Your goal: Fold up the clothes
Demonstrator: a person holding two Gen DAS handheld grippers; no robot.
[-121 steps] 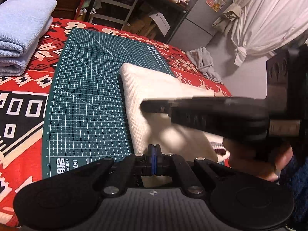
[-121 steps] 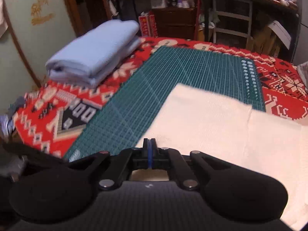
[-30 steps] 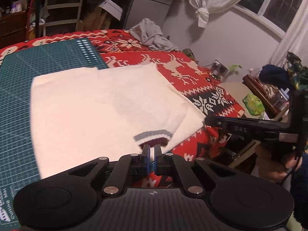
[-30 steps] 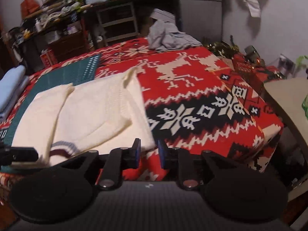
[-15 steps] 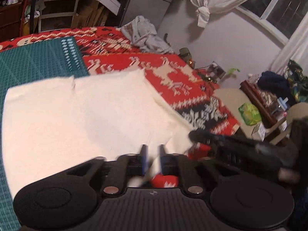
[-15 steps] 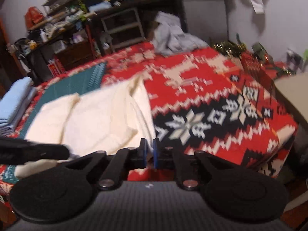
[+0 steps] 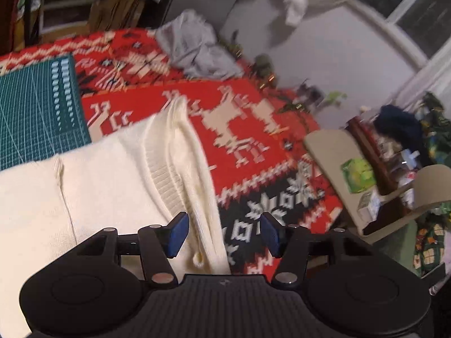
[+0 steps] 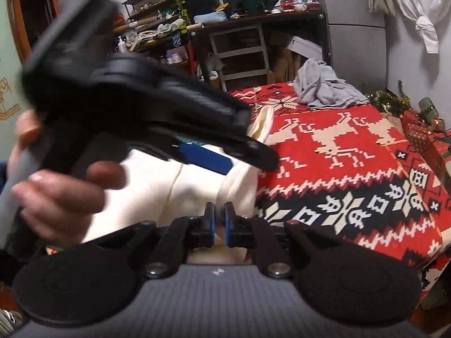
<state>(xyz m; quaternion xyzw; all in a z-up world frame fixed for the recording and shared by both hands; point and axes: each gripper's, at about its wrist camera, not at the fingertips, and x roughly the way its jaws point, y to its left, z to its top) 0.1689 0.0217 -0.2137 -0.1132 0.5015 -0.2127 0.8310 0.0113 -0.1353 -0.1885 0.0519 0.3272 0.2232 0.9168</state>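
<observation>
In the left wrist view, the green cutting mat [image 7: 36,107] is showing at the upper left, and the cream sweater [image 7: 107,186] is lying across the lower left on the red patterned blanket [image 7: 248,129]. The left tool [image 7: 224,232] has just been opening; its blue pads are standing wide, the sweater's ribbed edge between them, untouched. In the right wrist view, the right tool [image 8: 220,225] is pinching the sweater's edge at bottom centre.
</observation>
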